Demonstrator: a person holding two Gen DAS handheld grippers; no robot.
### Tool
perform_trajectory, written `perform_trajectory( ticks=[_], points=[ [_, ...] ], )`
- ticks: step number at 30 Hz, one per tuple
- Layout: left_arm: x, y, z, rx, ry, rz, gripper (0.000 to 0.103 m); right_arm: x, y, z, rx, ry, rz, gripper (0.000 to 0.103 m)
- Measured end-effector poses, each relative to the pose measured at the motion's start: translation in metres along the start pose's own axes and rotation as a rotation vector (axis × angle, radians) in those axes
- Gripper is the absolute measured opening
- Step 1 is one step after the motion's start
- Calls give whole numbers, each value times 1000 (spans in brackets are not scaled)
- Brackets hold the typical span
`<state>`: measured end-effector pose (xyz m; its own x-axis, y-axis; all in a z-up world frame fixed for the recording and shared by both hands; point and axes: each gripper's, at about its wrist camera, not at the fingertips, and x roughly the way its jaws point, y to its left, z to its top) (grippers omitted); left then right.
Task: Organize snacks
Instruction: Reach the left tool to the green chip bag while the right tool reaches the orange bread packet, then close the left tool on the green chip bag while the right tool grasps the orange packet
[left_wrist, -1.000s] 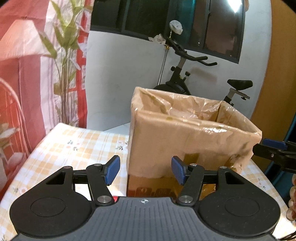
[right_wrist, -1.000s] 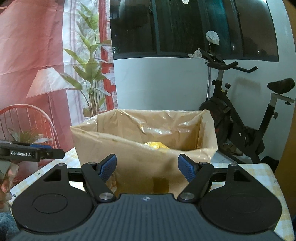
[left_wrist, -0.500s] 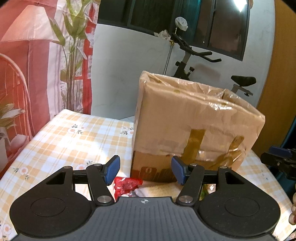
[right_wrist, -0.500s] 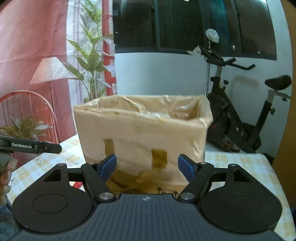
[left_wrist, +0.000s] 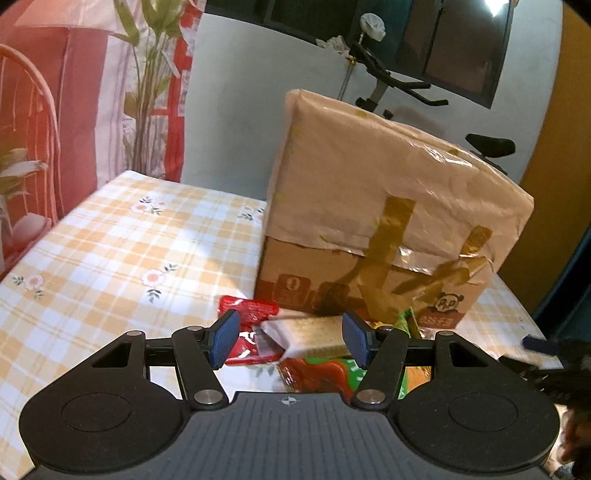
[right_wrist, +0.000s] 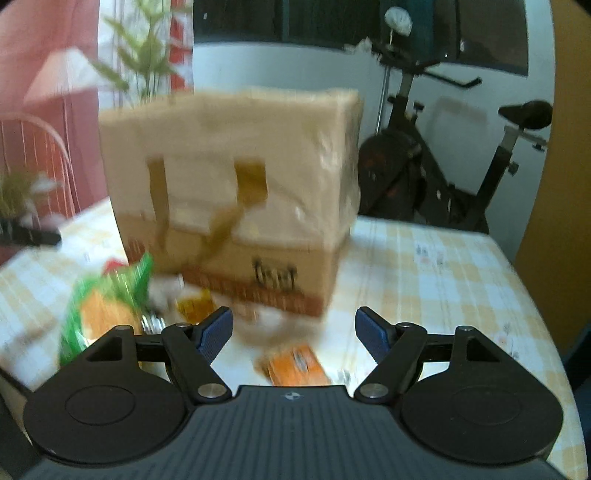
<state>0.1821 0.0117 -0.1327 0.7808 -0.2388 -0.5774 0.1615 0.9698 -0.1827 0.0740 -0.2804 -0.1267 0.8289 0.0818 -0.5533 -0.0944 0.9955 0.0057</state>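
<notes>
Just beyond left hand-held gripper (left_wrist: 288, 338): snacks (left_wrist: 310, 332).

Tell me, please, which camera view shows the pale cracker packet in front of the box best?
The left wrist view shows it best: the pale cracker packet lies sharp between the open left gripper fingers, in front of the cardboard box, partly over a red packet. In the right wrist view the snacks are blurred, and I cannot pick it out there.

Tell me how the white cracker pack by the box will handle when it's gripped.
The cracker pack looks like a firm, flat block, so it probably stays stiff. Its glossy wrapper may slip between the pads. The crackers inside likely crack if squeezed hard.
</notes>
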Motion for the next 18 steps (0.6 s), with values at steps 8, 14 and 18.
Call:
perform_trajectory(
  ticks=[8,14,18],
  points=[
    [2,-2,-5,-3,14,-6,65,36,-14,-24,3,144,15,69],
    [6,-11,-8,18,35,-26,66,49,-10,-30,29,174,36,44],
    [7,-18,-10,37,44,-58,70,52,-2,-32,74,139,47,42]
  ],
)
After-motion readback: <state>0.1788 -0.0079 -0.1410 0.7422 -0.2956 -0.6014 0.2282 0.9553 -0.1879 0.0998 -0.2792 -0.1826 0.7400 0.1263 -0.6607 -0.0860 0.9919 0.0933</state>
